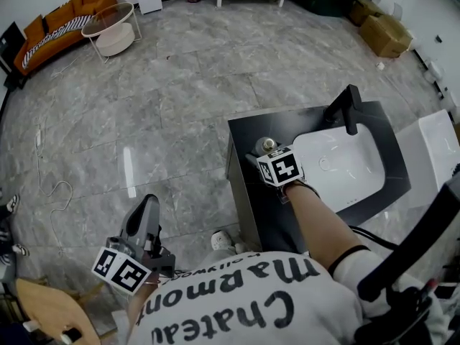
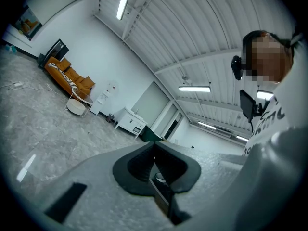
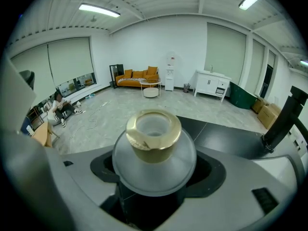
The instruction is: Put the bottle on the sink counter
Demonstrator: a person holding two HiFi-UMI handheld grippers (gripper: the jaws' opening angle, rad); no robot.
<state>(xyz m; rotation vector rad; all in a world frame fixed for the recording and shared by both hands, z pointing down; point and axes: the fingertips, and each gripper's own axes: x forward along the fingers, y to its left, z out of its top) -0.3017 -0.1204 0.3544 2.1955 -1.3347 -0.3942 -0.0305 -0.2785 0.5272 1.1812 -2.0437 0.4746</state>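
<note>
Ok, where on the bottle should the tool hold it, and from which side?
Take the bottle by its round frosted body, just under the gold collar, coming in level from the side. It stands upright and bulges widest there, so the jaws cradle it, as the right tool does now.

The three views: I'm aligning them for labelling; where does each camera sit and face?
Head view: on the person's head, steeply down at floor and sink counter; shows shirt, right forearm, left tongs, right tongs.
Left gripper view: on the left tongs, tilted up across the room to ceiling lights; shut empty jaws, the person's shirt at right.
Right gripper view: on the right tongs, across the sink counter; jaws closed on the bottle.
Shared: the orange sofa shows in all three; the black faucet in head and right gripper views.
</note>
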